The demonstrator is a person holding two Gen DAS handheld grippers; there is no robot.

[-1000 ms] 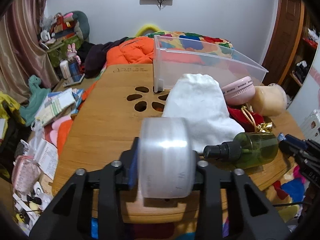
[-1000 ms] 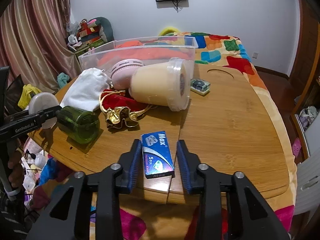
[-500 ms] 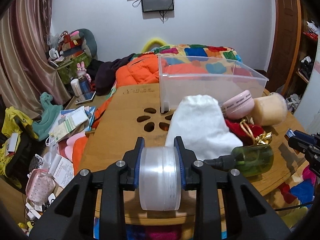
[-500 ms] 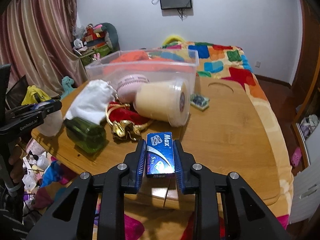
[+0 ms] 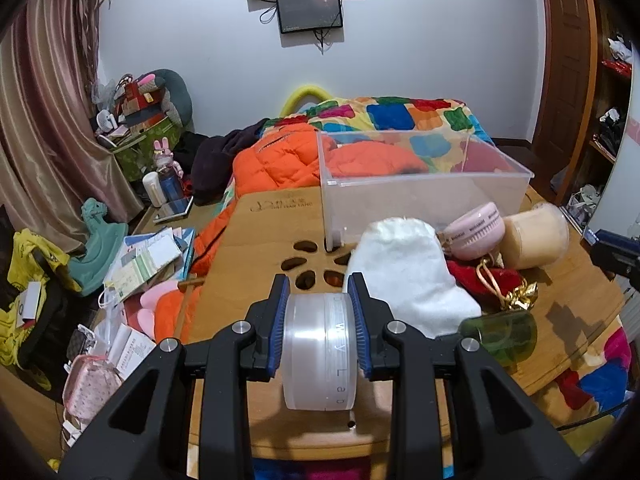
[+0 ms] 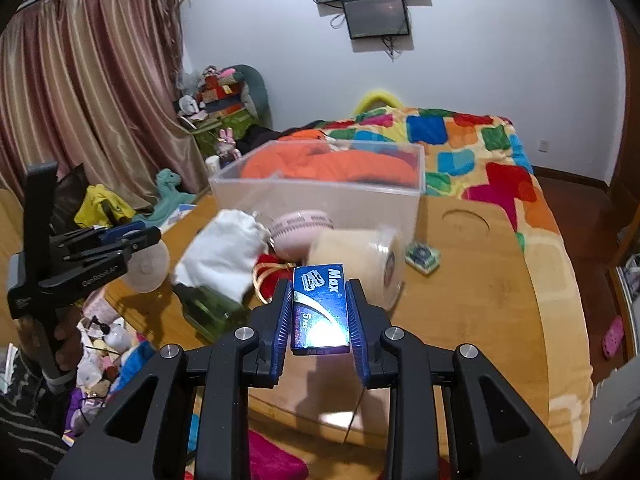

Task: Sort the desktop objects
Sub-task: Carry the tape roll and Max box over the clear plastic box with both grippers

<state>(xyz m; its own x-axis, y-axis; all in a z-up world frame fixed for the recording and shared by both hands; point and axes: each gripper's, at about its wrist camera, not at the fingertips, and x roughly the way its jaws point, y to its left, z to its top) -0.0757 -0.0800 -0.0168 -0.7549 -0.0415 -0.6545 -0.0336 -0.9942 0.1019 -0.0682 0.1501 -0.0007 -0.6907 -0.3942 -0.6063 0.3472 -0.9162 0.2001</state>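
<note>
left gripper (image 5: 319,326) pinching a frosted round jar (image 5: 320,350) by its flat ends, blue pads pressing on both sides, jar hanging clear above the near edge of the wooden table (image 5: 260,248)

right gripper (image 6: 319,316) clamping a blue razor-blade box (image 6: 319,310) marked "max" between its pads, box lifted off the tabletop with its shadow falling on the wood below

standing at the far side of the table: a clear plastic bin (image 5: 420,196), open-topped, apparently holding nothing; orange and patchwork colours showing only through its see-through walls from the bedding behind

lying just in front of the bin: a white drawstring pouch (image 5: 404,276), mouth gathered shut, contents hidden; a pink round case (image 5: 474,232) leaning on edge; a beige lidded tub (image 5: 536,236) tipped on its side, lid on, touching the pink case

resting beside the pouch: a red cloth with gold cord (image 5: 488,280), and nearer the table edge a green bottle (image 5: 500,334) lying flat, liquid level impossible to tell

sitting alone to the right of the tub, in the right wrist view: a small square packet (image 6: 422,256)
</note>
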